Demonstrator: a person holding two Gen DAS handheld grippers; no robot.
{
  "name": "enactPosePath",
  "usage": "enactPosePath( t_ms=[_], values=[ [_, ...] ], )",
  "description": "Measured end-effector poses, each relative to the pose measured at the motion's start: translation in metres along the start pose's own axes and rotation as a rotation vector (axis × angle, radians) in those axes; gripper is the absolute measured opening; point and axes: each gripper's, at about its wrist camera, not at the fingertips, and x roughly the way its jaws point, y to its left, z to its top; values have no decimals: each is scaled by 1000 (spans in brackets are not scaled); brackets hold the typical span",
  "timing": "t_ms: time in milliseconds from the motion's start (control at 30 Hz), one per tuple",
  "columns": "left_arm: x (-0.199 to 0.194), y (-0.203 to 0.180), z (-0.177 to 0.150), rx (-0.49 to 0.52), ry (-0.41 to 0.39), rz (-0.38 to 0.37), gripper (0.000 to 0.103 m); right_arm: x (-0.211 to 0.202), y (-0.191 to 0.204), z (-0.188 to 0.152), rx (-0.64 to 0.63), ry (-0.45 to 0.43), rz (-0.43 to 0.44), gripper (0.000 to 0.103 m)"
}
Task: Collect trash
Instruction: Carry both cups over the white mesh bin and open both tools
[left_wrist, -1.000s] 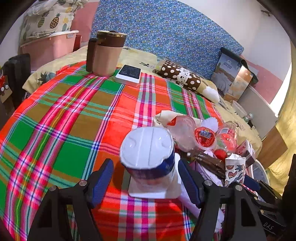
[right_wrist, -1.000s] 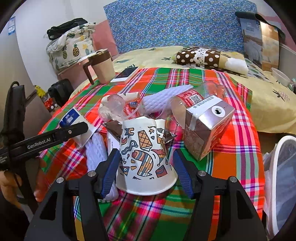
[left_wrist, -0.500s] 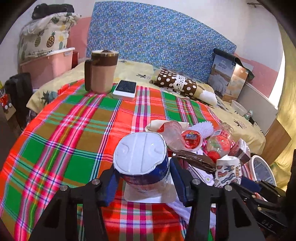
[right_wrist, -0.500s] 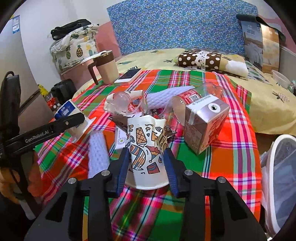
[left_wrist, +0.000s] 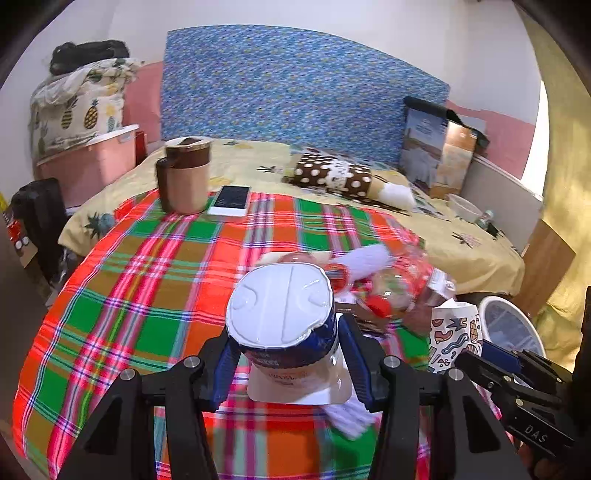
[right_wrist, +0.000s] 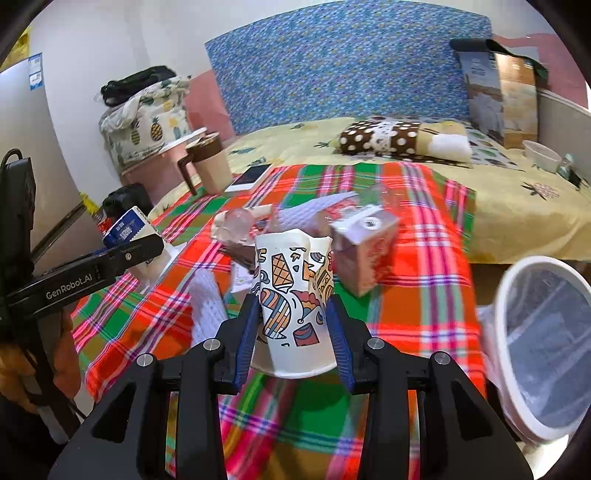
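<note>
Left wrist view: the left claw (left_wrist: 286, 363) squeezes a white-lidded blue plastic tub (left_wrist: 284, 325) above the checked cloth surface (left_wrist: 147, 280). The right claw (right_wrist: 293, 341) squeezes a crumpled patterned paper cup (right_wrist: 291, 295) beside the white bin (right_wrist: 535, 339).

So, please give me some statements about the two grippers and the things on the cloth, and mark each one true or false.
1. The left gripper grips a white-lidded tub. True.
2. The right gripper is empty. False: it is shut on an upside-down paper cup.
3. A phone lies beside the brown mug. True.
4. The white bin stands on the plaid cloth. False: it stands beside the cloth's edge.
5. The carton lies behind the cup. True.
</note>
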Motion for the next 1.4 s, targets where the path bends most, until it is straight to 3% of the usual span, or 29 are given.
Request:
enactPosePath(
  t_ms=[300, 667, 900, 1133, 1400],
  values=[
    [0, -67, 1, 103, 8, -116, 52, -33, -42, -10, 88, -59, -115, 40],
    [23, -173, -3, 234, 57, -355, 52, -64, -112, -34, 250, -86, -302, 40],
    [48, -238, -16, 305, 125, -488, 52, -72, -147, -45, 325, -69, -373, 40],
    [75, -278, -28, 355, 189, -538, 53, -68, -170, -54, 362, -21, -395, 40],
    [101, -300, -42, 392, 258, -543, 53, -65, -185, -61, 388, 28, -407, 41]
  ],
)
